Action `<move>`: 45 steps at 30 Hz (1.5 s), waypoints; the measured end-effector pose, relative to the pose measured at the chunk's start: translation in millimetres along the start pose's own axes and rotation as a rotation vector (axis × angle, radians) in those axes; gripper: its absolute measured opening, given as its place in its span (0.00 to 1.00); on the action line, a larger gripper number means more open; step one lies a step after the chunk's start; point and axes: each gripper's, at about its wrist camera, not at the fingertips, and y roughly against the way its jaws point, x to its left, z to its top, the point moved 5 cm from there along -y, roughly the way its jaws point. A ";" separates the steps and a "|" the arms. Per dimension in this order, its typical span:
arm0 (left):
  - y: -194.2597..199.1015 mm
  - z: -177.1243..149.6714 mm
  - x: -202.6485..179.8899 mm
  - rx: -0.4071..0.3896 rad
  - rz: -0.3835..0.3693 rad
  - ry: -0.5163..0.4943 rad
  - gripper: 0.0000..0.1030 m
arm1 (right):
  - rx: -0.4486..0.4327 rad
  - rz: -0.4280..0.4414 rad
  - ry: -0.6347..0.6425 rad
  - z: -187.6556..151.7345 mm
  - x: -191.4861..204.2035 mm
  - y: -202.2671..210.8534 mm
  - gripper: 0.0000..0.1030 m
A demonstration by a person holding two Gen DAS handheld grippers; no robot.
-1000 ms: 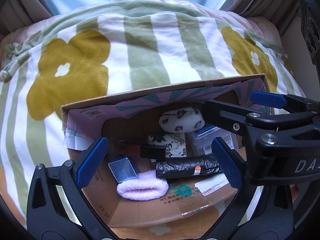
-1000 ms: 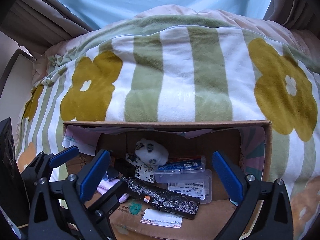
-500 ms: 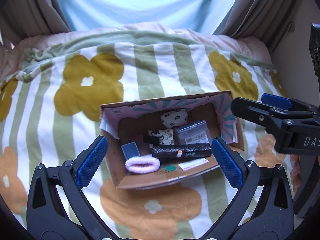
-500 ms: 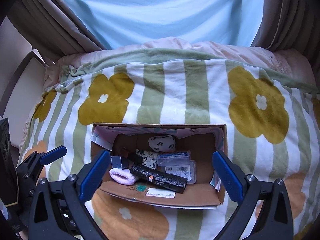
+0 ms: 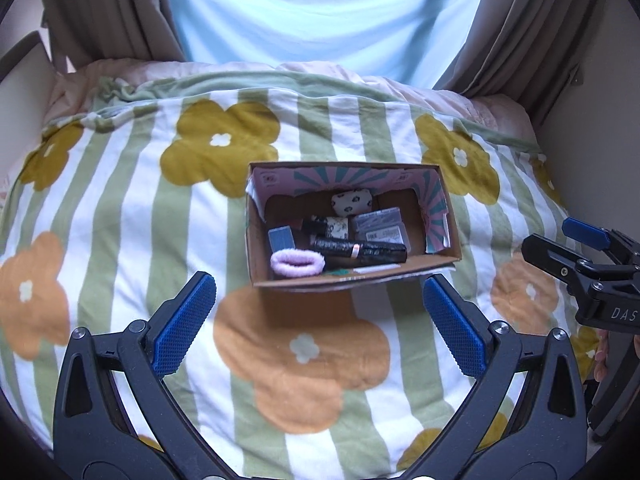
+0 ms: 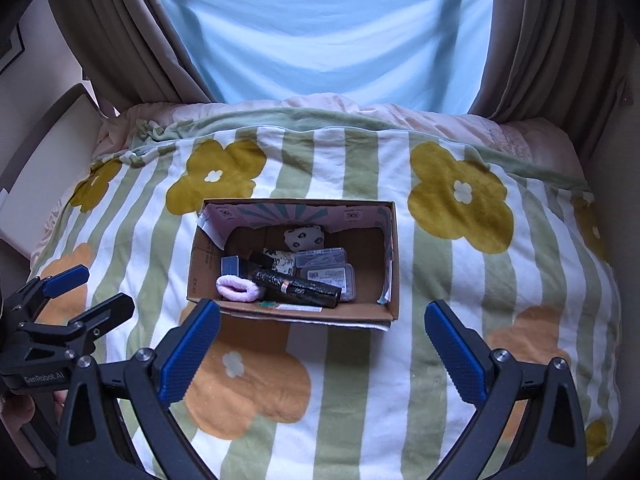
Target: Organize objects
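Both claws have drawn well back from the cardboard box (image 5: 352, 276) since a second ago, when they hung right over its rim; it now sits small in the middle of each view. Left claw (image 5: 318, 322) is spread wide and holds nothing, hovering over an orange flower on the blanket (image 5: 120, 220). Right claw (image 6: 322, 350) is likewise spread wide and empty, and its side shows at the edge of the left wrist view.

One box rests on the bed, open at the top, just beyond the fingertips. Inside, nearest, lie one pink fuzzy hair tie (image 5: 297, 263) and one black roll (image 5: 362, 251) with an orange band, touching each other. Behind them sit one small blue box (image 5: 281, 239), one floral packet (image 5: 335, 226) and two clear plastic cases (image 6: 328, 268). One white patterned pouch (image 5: 352, 203) lies at the far wall. Beyond the bed hang two brown curtains (image 6: 132, 40) flanking one pale blue sheer.
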 end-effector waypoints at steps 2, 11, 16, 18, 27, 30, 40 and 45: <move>4.9 -11.5 0.9 0.001 -0.002 0.009 1.00 | 0.003 -0.009 -0.013 -13.4 -2.8 2.6 0.99; 15.7 -26.8 3.5 -0.004 0.001 0.018 1.00 | 0.003 -0.031 -0.036 -32.6 -7.1 9.0 0.99; 18.7 -22.8 4.3 -0.015 0.001 0.021 1.00 | -0.011 -0.033 -0.041 -30.5 -7.4 14.1 0.99; 19.4 -22.3 4.2 -0.016 0.003 0.018 1.00 | -0.012 -0.033 -0.041 -30.4 -7.7 14.5 0.99; 19.0 -20.4 2.8 -0.016 0.001 0.013 1.00 | -0.012 -0.035 -0.040 -30.3 -7.4 14.8 0.99; 19.4 -21.3 2.2 -0.016 0.003 0.018 1.00 | -0.013 -0.034 -0.041 -30.4 -7.1 15.1 0.99; 19.0 -21.0 1.5 -0.017 0.003 0.021 1.00 | -0.012 -0.034 -0.041 -29.7 -6.0 14.7 0.99; 18.9 -20.9 1.7 -0.017 0.004 0.020 1.00 | -0.012 -0.033 -0.043 -29.9 -4.9 14.8 0.99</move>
